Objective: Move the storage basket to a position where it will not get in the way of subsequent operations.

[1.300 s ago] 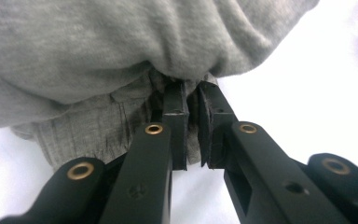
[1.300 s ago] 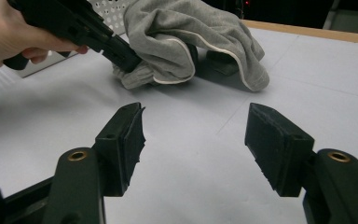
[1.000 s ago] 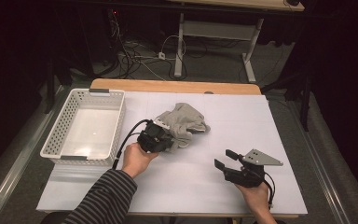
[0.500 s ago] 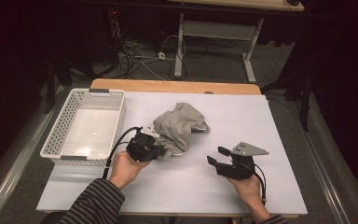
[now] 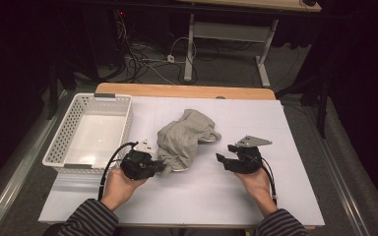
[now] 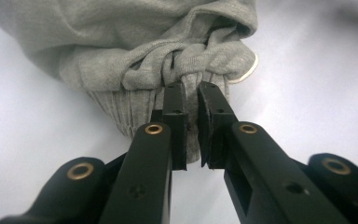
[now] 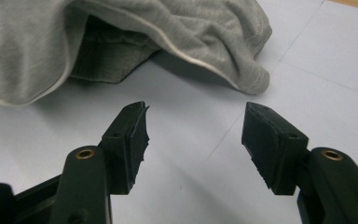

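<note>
On the white table [image 5: 295, 196], mid-drag: grey garment [image 5: 183, 137] being hauled toward the near edge, bunched and crumpled, lying just right of the white basket [image 5: 66, 135].
Left gripper [image 5: 163, 166]: clamped tight on the garment's ribbed cuff [image 6: 121, 109], fabric pinched between the pads and gathering into folds above them.
Right gripper [image 5: 225, 155]: standing open on bare table, nothing between the pads, pointing at the garment's near hem [image 7: 200, 63] but still apart from it.
Just changed: compared with a second ago, cloth sliding nearer and leftward with the left hand; right hand closing in from the far right, now near the cloth's right side.
Meaning for the work: probably setting up a two-handed hold, one end already secured, the second grab not yet made; basket sitting empty, likely the destination.
Next move, as a guess: nudging the open jaws over the hem before squeezing.
Writing and brands: nothing readable on garment, basket or grippers.
</note>
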